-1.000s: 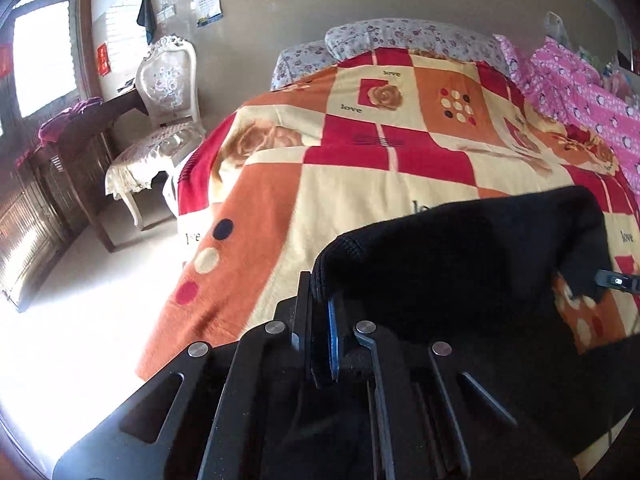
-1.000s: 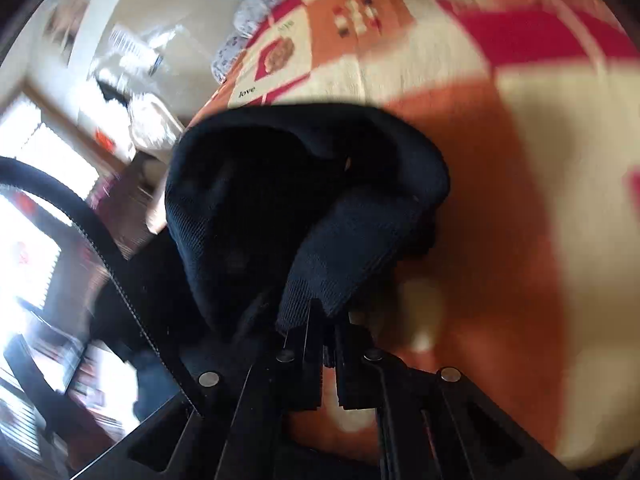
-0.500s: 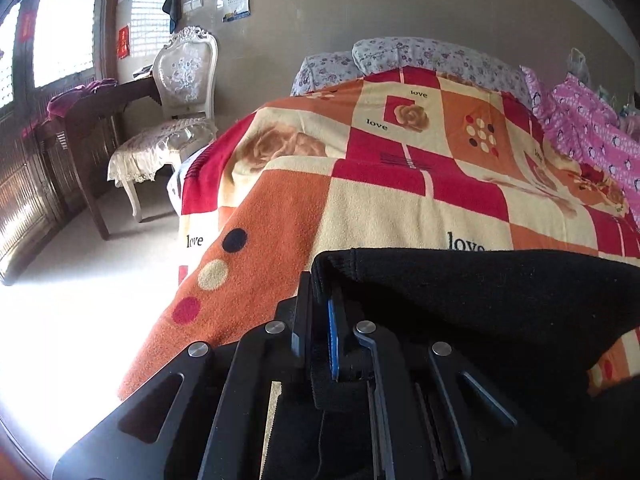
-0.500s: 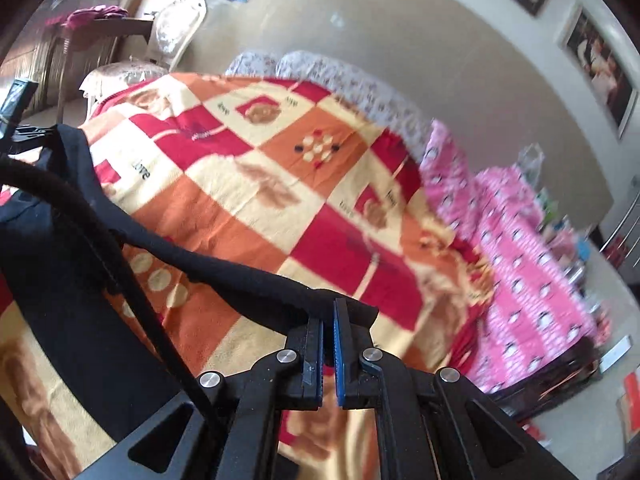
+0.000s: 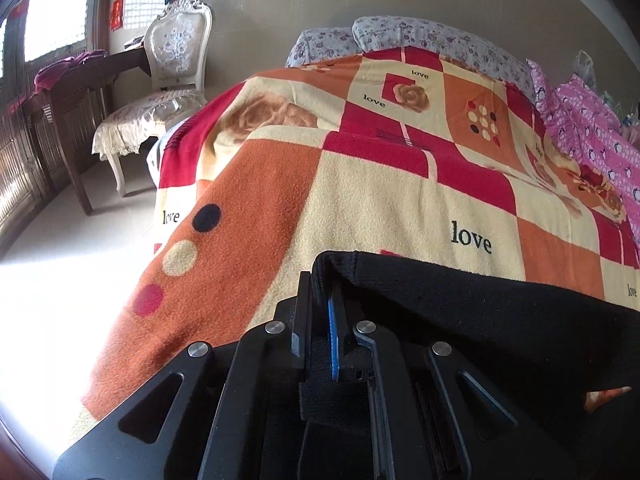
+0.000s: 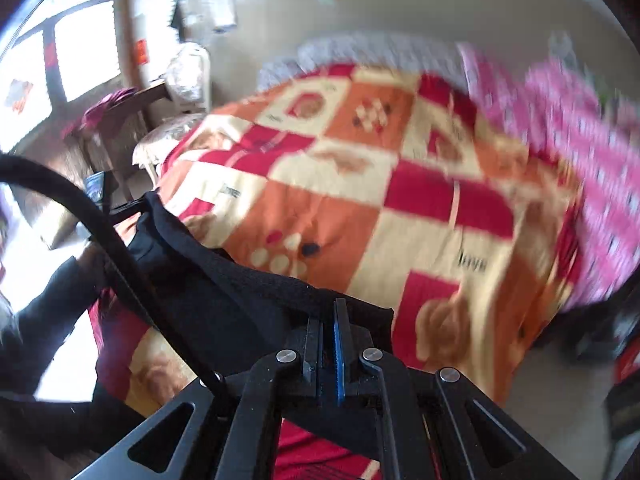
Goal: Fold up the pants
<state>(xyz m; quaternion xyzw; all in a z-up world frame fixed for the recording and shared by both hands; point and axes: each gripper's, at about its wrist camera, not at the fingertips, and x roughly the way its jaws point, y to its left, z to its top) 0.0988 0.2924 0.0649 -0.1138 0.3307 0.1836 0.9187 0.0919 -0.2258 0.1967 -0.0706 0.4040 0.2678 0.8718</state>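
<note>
black knit pants (image 5: 500,320), stretched above a checked fleece blanket (image 5: 360,200) on the bed. one corner of the edge is clamped in the left gripper (image 5: 324,300), jaws clenched on the cloth; the other corner is clamped likewise in the right gripper (image 6: 330,320). noted beyond: floral pillows (image 5: 420,36), pink patterned quilt (image 5: 592,128), white ornate chair (image 5: 172,64). right view is blurred.

Bed (image 5: 400,200): checked orange-red blanket (image 5: 280,208), floral pillows (image 5: 420,36), pink quilt (image 5: 592,128).
</note>
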